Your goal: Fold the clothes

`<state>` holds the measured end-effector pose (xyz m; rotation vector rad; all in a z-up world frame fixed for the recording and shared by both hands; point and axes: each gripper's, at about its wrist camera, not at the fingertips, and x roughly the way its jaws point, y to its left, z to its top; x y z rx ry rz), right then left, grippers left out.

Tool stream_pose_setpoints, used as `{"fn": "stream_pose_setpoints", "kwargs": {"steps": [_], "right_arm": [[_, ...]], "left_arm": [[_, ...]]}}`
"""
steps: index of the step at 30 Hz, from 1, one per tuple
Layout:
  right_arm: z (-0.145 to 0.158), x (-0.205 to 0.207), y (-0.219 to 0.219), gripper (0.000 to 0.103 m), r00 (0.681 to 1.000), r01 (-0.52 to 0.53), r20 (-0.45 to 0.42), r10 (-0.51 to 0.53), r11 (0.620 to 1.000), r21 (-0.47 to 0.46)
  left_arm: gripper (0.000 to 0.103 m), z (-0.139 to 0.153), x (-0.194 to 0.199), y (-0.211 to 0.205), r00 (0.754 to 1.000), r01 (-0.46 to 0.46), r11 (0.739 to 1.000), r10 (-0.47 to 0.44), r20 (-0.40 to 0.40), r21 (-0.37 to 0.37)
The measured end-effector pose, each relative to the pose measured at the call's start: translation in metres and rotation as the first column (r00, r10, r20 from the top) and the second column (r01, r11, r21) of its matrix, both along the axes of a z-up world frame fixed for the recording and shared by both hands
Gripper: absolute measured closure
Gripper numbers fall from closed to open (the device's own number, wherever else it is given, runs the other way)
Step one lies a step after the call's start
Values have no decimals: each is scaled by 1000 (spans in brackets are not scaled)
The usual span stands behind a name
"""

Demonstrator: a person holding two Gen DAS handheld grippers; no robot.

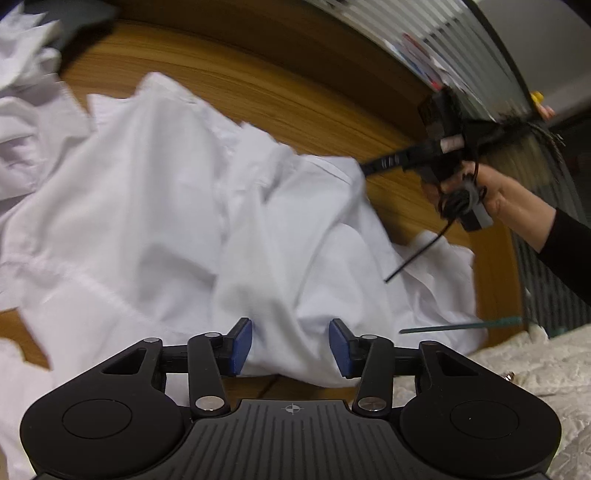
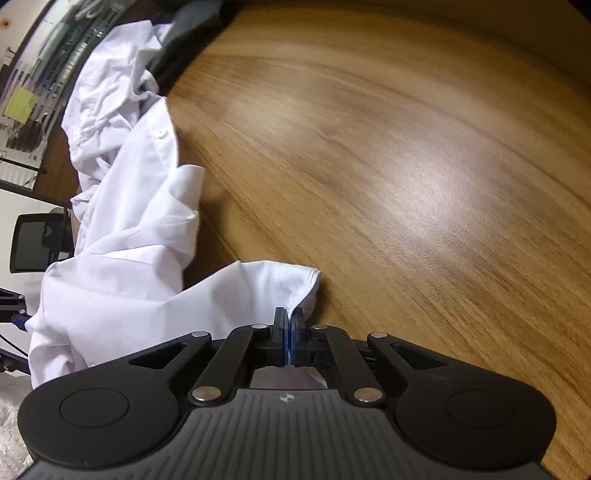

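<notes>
A white shirt (image 1: 166,206) lies rumpled across the wooden table (image 1: 295,103). My left gripper (image 1: 291,345) sits low over its near edge, blue pads (image 1: 242,345) apart, with a bulge of the shirt's cloth between them. In the right wrist view my right gripper (image 2: 289,321) is shut on a corner of the white shirt (image 2: 129,295), right at the stitched hem, just above the table (image 2: 406,166). The left wrist view shows the right gripper (image 1: 364,170) at the shirt's far right edge, held by a person's hand (image 1: 495,195).
More crumpled white clothes (image 1: 22,74) and a dark garment (image 1: 74,18) lie at the table's far left, the same white pile (image 2: 110,85) showing in the right wrist view. A cream textured cloth (image 1: 535,369) is at the near right. Bare wood (image 2: 443,221) stretches right of the shirt.
</notes>
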<state>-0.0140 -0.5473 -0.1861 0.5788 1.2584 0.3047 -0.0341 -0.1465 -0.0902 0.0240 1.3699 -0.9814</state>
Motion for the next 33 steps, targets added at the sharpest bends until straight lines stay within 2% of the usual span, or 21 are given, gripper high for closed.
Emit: {"fn": "stream_pose_setpoints", "kwargs": {"steps": [2,4,10,15,17,18,19,22,26,28,33], "right_arm": [[25,-10,-5,102,996,58,65,-59,998,19],[53,-22,-11,102,983,116,136,-120,992,41],[147,-63,-15,102,915,204,334,-226,974,101],[210,-99,-11,102,850,236,452,-272,962,136],[225,-113,-14,102,832,255,476,-284,959,126],[233,-120,-17,102,824,265,487,-290,957,120],[237,-127,-19,102,819,281,491,-297,954,109],[235,-141,-26,102,814,341,469,-342,936,90],[221,-155,-36,102,812,396,439,-385,916,71],[216,-159,-40,102,812,408,432,-392,911,60],[209,-160,-44,102,823,409,420,-382,912,28]], "left_arm": [[71,-1,-3,-11,998,55,998,-55,8,-9],[81,-1,-6,-23,994,110,994,-109,17,-17],[86,5,-13,-57,974,215,974,-209,83,-73],[86,12,-17,-75,964,245,963,-230,132,-115],[80,15,-12,-70,968,215,967,-193,158,-134],[73,15,-7,-64,974,184,972,-161,160,-145],[64,16,-1,-58,979,149,977,-123,163,-155],[53,14,20,-36,984,16,986,14,178,-164],[45,9,58,-28,969,-126,983,151,198,-134],[38,6,77,-33,964,-174,976,196,182,-132],[26,5,120,-63,966,-215,966,232,113,-147]]}}
